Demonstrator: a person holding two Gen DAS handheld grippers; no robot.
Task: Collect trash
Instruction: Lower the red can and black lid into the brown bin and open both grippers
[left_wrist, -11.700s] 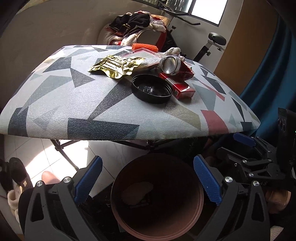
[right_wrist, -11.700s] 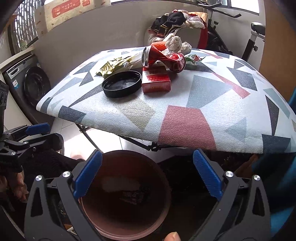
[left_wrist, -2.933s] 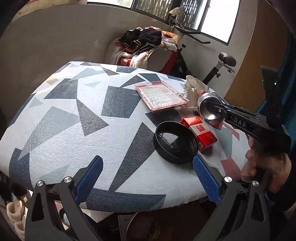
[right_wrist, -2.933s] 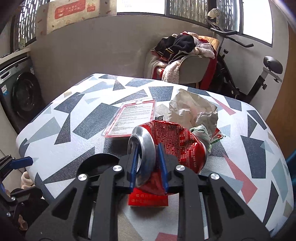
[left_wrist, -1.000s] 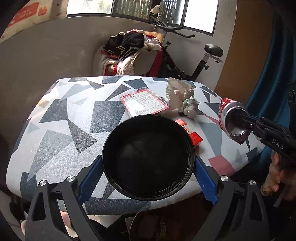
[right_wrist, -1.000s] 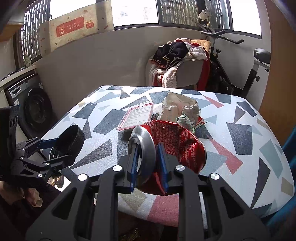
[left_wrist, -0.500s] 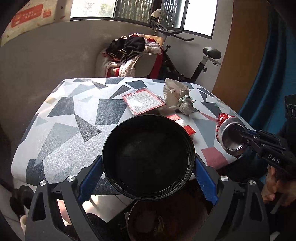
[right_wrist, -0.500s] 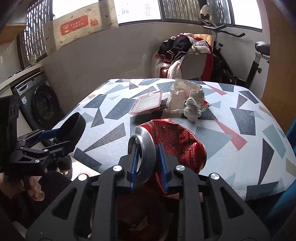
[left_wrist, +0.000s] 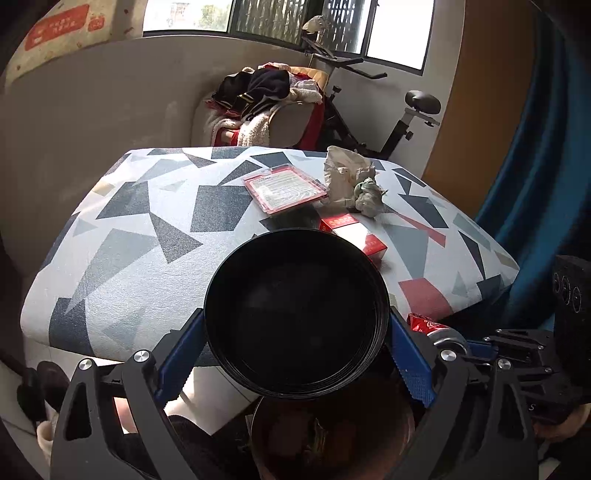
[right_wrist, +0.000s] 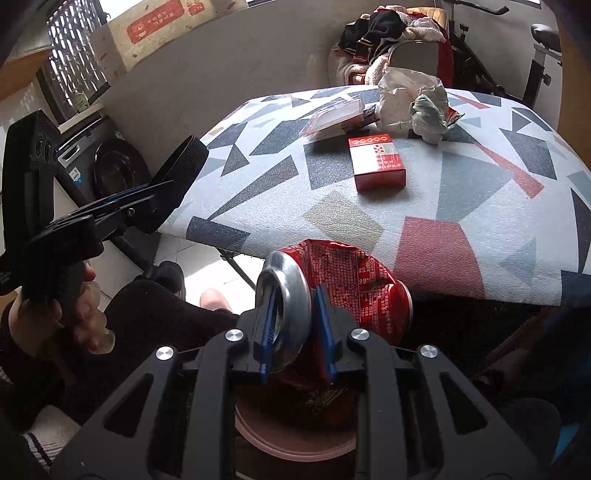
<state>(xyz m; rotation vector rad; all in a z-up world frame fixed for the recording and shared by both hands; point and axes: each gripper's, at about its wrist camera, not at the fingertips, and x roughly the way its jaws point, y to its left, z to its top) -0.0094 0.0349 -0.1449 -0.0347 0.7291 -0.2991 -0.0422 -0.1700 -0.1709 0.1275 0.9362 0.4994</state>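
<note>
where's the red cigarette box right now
The red cigarette box lies flat on the patterned table, in the right wrist view just in front of the clear plastic case and the crumpled paper.

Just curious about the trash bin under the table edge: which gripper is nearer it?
Right. The right gripper holds the can just above the bin; the left gripper sits higher.

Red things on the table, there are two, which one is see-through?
The flat red-framed plastic case, farther back beside the crumpled paper. Its clear cover shows a printed sheet inside; the red box nearer the edge is solid cardboard.
</note>
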